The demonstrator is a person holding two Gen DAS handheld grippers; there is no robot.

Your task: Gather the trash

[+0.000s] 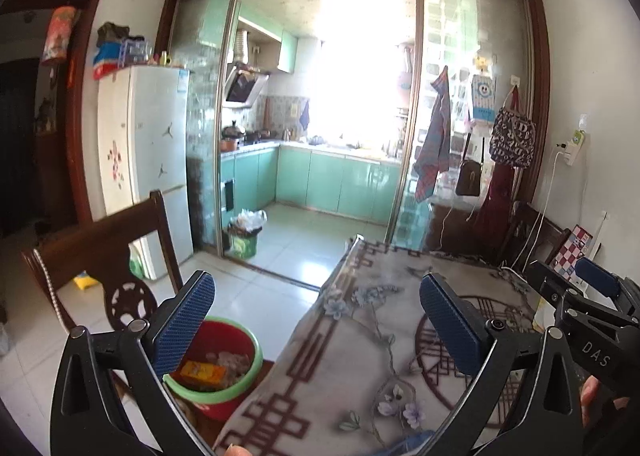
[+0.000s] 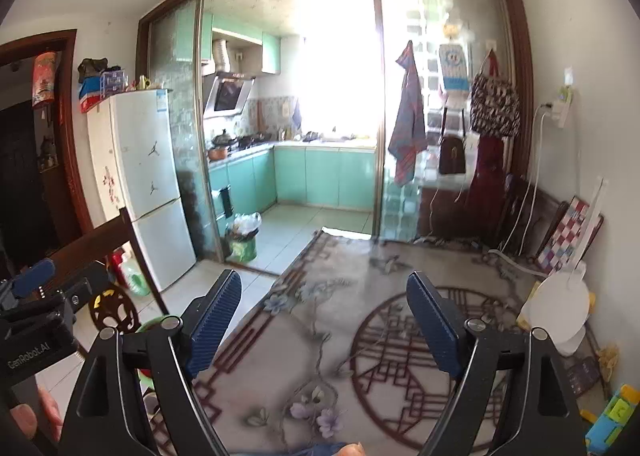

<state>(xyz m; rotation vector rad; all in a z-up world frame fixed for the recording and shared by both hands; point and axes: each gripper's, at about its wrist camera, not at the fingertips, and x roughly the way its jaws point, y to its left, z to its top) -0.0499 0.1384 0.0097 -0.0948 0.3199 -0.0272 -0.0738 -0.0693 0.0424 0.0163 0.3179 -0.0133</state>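
My left gripper [image 1: 318,320] stands open wide with nothing between its blue pads [image 1: 188,320]. It hangs over the left edge of a table with a flowered cloth [image 1: 380,336]. Below its left finger, on the floor beside the table, a red bin with a green rim [image 1: 236,384] holds an orange packet [image 1: 202,372] and crumpled scraps. My right gripper [image 2: 324,322] is open too, empty, above the same table cloth [image 2: 340,336]. Each gripper shows at the edge of the other's view: the right gripper [image 1: 568,276] and the left gripper [image 2: 60,280].
A dark wooden chair [image 1: 100,252] stands left of the table by a white fridge [image 1: 156,159]. A green bin with a white bag [image 1: 244,236] sits at the kitchen doorway. A white round object [image 2: 560,308] and a colourful toy [image 2: 612,420] lie at the table's right side.
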